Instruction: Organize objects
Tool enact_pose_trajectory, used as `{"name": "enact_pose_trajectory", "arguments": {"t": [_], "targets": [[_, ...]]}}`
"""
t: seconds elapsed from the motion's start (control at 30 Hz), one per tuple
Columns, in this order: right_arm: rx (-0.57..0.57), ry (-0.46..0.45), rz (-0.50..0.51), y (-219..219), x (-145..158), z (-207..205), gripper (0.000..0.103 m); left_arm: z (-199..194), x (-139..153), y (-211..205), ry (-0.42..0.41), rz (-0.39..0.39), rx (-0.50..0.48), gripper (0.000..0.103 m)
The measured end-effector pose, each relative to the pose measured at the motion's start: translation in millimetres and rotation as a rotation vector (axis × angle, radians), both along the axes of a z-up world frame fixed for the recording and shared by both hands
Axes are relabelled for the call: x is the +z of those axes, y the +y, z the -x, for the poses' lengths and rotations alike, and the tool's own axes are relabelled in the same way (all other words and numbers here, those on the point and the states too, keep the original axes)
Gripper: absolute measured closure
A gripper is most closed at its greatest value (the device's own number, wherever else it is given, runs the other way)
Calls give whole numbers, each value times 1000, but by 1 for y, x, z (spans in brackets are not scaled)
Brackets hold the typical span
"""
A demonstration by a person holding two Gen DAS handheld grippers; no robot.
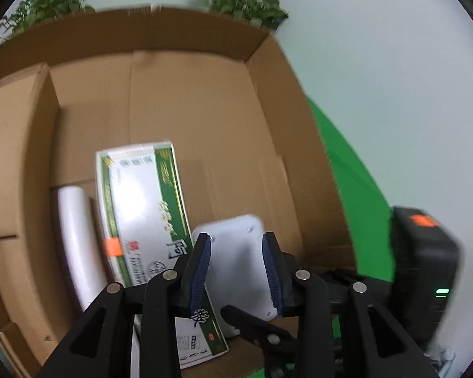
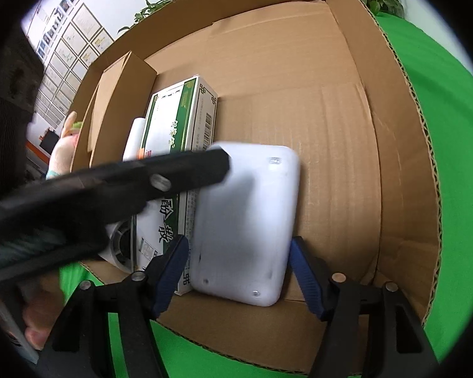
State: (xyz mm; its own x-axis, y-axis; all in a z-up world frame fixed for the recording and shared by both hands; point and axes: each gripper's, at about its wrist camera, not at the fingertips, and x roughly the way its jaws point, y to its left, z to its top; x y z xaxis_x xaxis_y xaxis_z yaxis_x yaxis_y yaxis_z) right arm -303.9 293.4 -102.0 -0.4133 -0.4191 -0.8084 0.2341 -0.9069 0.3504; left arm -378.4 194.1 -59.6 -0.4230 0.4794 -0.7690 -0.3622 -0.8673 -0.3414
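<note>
An open cardboard box [image 1: 204, 94] [image 2: 362, 126] holds a green-and-white carton [image 1: 141, 208] [image 2: 173, 119], a white cylinder [image 1: 75, 226] [image 2: 134, 138] to its left and a white rounded plastic device [image 1: 236, 264] [image 2: 245, 220] to its right. My left gripper [image 1: 236, 267] is open above the white device, its fingers on either side of it. My right gripper [image 2: 236, 271] is open at the device's near end, fingers apart from it. The left gripper's black finger [image 2: 160, 176] crosses the right wrist view over the carton.
The box stands on a green cloth [image 1: 356, 189] [image 2: 450, 157]. A cardboard inner flap [image 1: 19, 157] [image 2: 116, 94] lines the box's left side. Plants [image 1: 242, 0] and a white wall lie behind. The right gripper's black body [image 1: 425, 267] is at the box's right.
</note>
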Motion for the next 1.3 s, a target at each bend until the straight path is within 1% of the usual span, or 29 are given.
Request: {"name": "enact_pose_trajectory", "arguments": {"t": [0.07, 0.17, 0.27, 0.33, 0.37, 0.4, 0.43, 0.47, 0.5, 0.53, 0.57, 0.6, 0.63, 0.67, 0.7, 0.73, 0.77, 0.83, 0.87, 0.93, 0.97, 1.03, 1.13, 1.17, 1.3], "targets": [[-5, 5, -11, 0, -1, 1, 48, -6, 12, -7, 32, -1, 10, 70], [2, 10, -19, -4, -3, 1, 48, -18, 30, -20, 86, -3, 43, 68], [4, 19, -30, -7, -3, 0, 48, -33, 44, -35, 179, 37, 84, 57], [-4, 39, -40, -8, -3, -2, 48, -38, 52, -45, 246, 72, 121, 41], [-17, 57, -50, -9, -2, -4, 47, -49, 57, -54, 288, 91, 147, 36], [-32, 75, -56, -8, 0, -6, 44, -57, 62, -65, 327, 115, 174, 26], [-51, 99, -59, -8, 2, -9, 36, -66, 67, -75, 388, 154, 209, 17], [-66, 130, -53, -9, 6, -14, 33, -73, 70, -80, 431, 184, 233, 12], [-76, 158, -57, -11, 10, -20, 27, -84, 73, -87, 477, 218, 264, 1], [-90, 200, -62, -11, 16, -26, 22, -101, 78, -95, 539, 259, 313, 0], [-111, 255, -74, -13, 22, -34, 19, -112, 78, -101, 581, 291, 348, 0], [-136, 313, -102, -19, 28, -45, 8, -123, 80, -110, 605, 314, 370, 0], [-145, 359, -116, -21, 32, -49, 1, -133, 78, -115, 631, 339, 398, 0], [-145, 415, -133, -24, 39, -59, 1, -144, 81, -124, 639, 346, 415, 0], [-147, 451, -150, -23, 45, -59, 1, -150, 77, -129, 640, 346, 429, 0], [-148, 485, -164, -30, 48, -65, 1, -156, 72, -138, 636, 340, 447, 0], [-149, 520, -171, -36, 50, -64, 1, -157, 65, -140, 632, 336, 463, 0], [-160, 554, -192, -49, 47, -67, 1, -158, 55, -152, 615, 336, 491, 0], [-166, 557, -199, -57, 44, -66, 1, -162, 48, -161, 598, 336, 499, 0], [-170, 554, -199, -60, 43, -64, 1, -161, 35, -171, 589, 337, 512, 0], [-174, 546, -195, -51, 42, -72, 1, -162, 28, -176, 586, 336, 518, 0], [-181, 531, -181, -53, 35, -72, 1, -163, 9, -180, 569, 328, 524, 0], [-179, 535, -204, -59, 27, -78, 1, -155, -12, -180, 551, 322, 523, 0], [-179, 546, -216, -62, 25, -79, 1, -151, -18, -180, 550, 324, 522, 0], [-202, 558, -222, -68, 19, -82, 1, -142, -35, -172, 591, 370, 531, 0]]}}
